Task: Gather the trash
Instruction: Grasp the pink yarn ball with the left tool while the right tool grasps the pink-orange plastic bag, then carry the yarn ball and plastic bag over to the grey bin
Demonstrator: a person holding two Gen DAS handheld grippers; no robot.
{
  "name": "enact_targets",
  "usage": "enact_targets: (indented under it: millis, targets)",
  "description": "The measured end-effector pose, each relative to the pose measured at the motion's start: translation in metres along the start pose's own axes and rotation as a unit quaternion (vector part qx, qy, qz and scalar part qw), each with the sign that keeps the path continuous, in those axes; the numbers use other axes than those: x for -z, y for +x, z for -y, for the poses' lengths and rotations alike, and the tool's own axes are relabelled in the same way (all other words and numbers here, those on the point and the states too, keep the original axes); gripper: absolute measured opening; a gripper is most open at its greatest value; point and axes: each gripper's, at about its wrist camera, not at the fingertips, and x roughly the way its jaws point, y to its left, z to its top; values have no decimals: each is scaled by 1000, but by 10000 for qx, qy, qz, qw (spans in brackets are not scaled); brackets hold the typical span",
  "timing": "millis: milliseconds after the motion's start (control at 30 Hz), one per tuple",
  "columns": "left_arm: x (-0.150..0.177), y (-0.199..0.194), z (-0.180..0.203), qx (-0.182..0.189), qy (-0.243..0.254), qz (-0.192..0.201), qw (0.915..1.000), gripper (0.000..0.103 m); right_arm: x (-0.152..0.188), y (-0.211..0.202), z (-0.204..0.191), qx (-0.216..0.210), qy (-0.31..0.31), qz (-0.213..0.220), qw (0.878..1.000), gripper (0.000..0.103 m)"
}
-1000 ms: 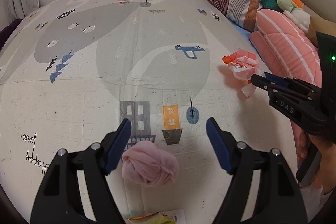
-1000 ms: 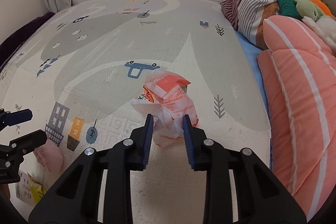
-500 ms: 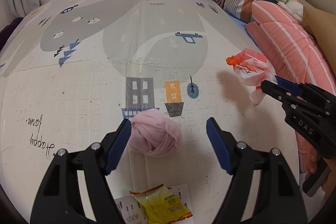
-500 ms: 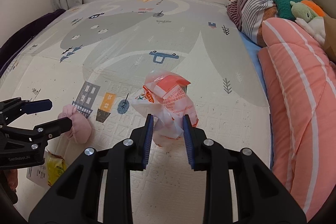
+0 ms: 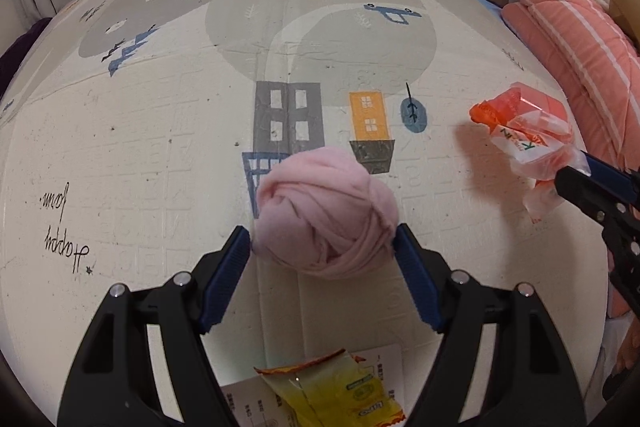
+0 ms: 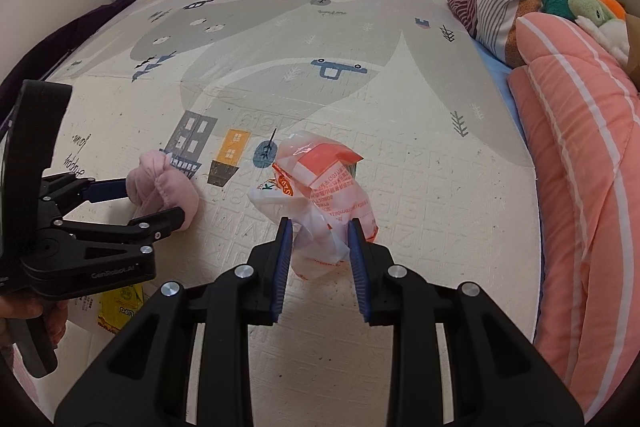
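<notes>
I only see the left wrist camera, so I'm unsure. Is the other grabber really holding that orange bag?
Observer: Yes. In the right wrist view both pads of the right gripper press on the orange-and-white bag.
Operator: Is my grabber around the pink ball?
Observer: Seen from the side, the left gripper has one finger on each side of the pink cloth ball.
Operator: Who's holding it?
Observer: A hand grips its handle.

1. play mat (image 5: 168,155): cream and grey, printed with grey and orange houses, blue cars.
2. cloth ball (image 5: 326,213): pale pink.
3. crumpled bag (image 6: 320,195): orange-red and white.
4. wrapper (image 5: 336,393): yellow.
5. quilt (image 6: 580,147): coral with white stripes.
6. gripper pads (image 5: 228,277): blue.
</notes>
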Motion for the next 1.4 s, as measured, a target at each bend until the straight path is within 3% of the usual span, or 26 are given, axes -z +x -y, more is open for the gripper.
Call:
enact_targets:
  millis: [233, 567, 733, 967, 1200, 1400]
  targets:
    - [-3, -1, 10, 126, 233, 48, 9996, 58, 1, -8, -12, -56, -141, -51, 9999, 27]
    - [-3, -70, 15, 275, 211, 375, 9987, 58, -7, -48, -14, -63, -125, -18, 9999, 27]
    - [12, -125, 13, 169, 177, 435, 9988, 58, -6, -92, -20, -78, -135, 24, 9999, 27]
    - [57, -223, 12, 157, 26, 496, 9986, 58, 6, -178, -47, -267, -376, 37, 9989, 27]
    - [112, -329, -1, 29, -378, 617, 9974, 58, 31, -267, -102, -661, -889, 61, 9938, 27]
    - [170, -429, -24, -249, -935, 972, 9906, 58, 52, -342, -155, -1036, -1292, 278, 9858, 27]
